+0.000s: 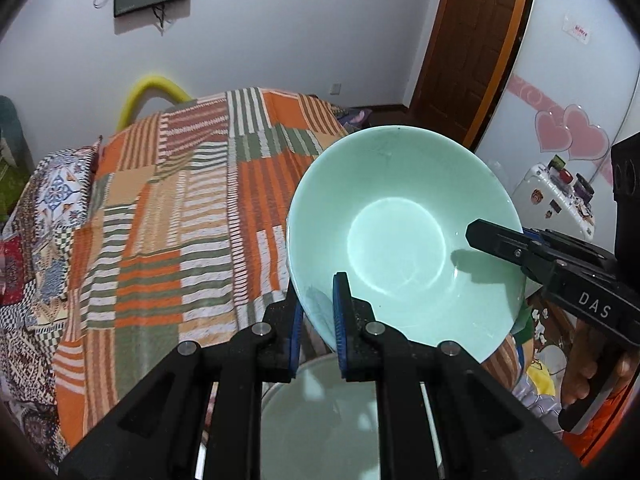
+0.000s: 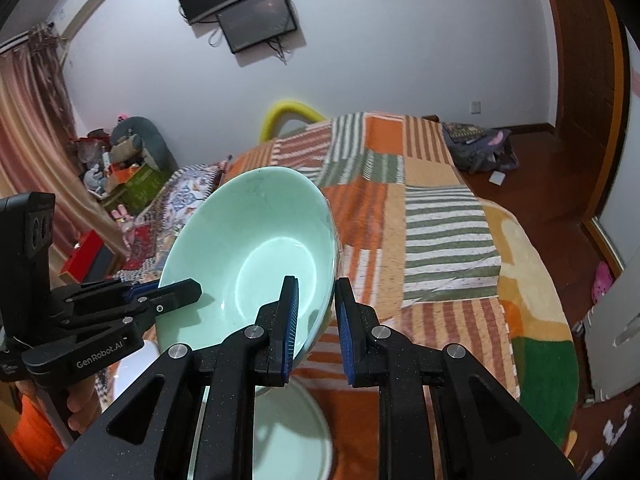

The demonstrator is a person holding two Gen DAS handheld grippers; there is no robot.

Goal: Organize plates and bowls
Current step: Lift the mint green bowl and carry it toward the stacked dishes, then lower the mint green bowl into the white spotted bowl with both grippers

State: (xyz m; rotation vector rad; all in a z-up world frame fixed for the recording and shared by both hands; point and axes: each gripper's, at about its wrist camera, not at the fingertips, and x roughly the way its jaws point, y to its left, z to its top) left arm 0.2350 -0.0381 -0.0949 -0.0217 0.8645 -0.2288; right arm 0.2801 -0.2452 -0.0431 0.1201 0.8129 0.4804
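A mint-green bowl (image 1: 396, 236) (image 2: 256, 248) hangs tilted in the air above the bed, carried by both grippers. My left gripper (image 1: 320, 316) is shut on its near rim, with one blue pad inside the bowl and one outside. In the right wrist view the left gripper (image 2: 188, 292) comes in from the left over the rim. My right gripper (image 2: 316, 316) is shut on the bowl's right-hand rim, and the left wrist view shows the right gripper (image 1: 486, 240) with its inner finger lying in the bowl. A pale plate (image 1: 320, 420) (image 2: 288, 432) lies below the bowl.
The bed under a striped orange, green and white patchwork blanket (image 1: 180, 220) (image 2: 432, 208) fills the middle. A white appliance with stickers (image 1: 556, 196) stands at the right, a brown door (image 1: 468, 48) behind it. Bags (image 2: 476, 148) lie on the wooden floor, toys and boxes (image 2: 120, 168) at the left.
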